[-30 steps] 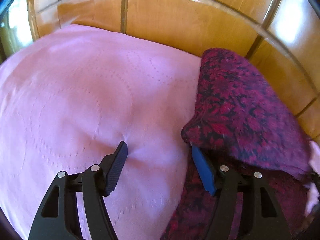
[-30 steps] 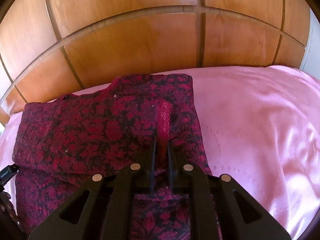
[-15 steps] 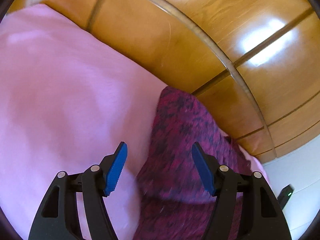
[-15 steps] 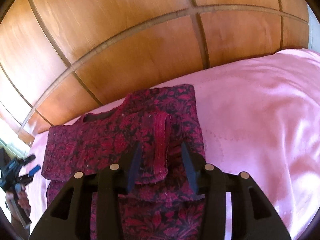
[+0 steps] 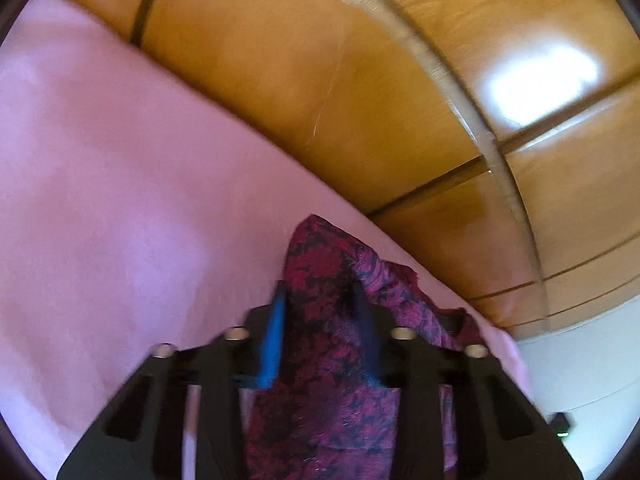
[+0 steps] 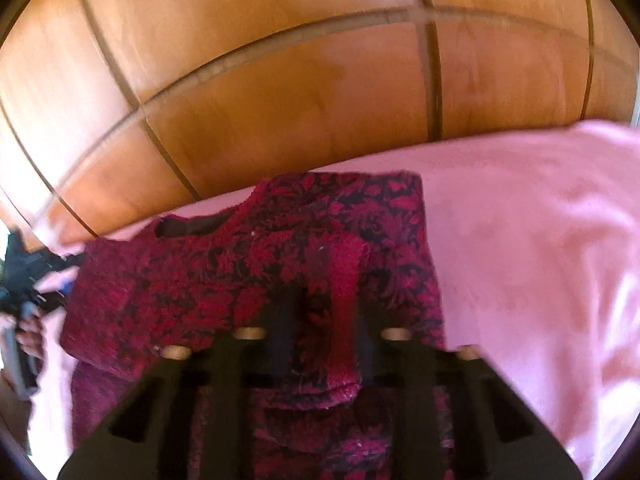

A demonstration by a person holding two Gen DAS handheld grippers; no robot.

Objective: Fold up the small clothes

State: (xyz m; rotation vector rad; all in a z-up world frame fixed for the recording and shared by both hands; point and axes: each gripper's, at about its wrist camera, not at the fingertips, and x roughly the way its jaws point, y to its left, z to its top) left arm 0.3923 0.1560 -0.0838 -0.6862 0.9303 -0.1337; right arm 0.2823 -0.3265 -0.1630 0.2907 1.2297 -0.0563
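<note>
A dark red floral garment [image 6: 304, 248] lies on a pink bedspread [image 6: 520, 240], partly folded, with its neckline at the far left. My right gripper [image 6: 320, 320] hovers over a folded sleeve with a red cuff band [image 6: 348, 276]; its jaws are part open with fabric between them. In the left wrist view my left gripper [image 5: 318, 320] has its blue pads [image 5: 274, 332] closing around a raised bunch of the garment [image 5: 328, 272], with a gap still between them. The left gripper also shows in the right wrist view [image 6: 24, 280] at the garment's left edge.
A wooden panelled headboard [image 6: 320, 80] rises right behind the bed. The pink bedspread [image 5: 120, 200] spreads wide to the left in the left wrist view. A white wall or floor strip [image 5: 580, 360] shows at the lower right there.
My left gripper has moved onto the garment's edge and its jaws have narrowed around the fabric. My right gripper opened, letting go of the sleeve, then narrowed a little over it.
</note>
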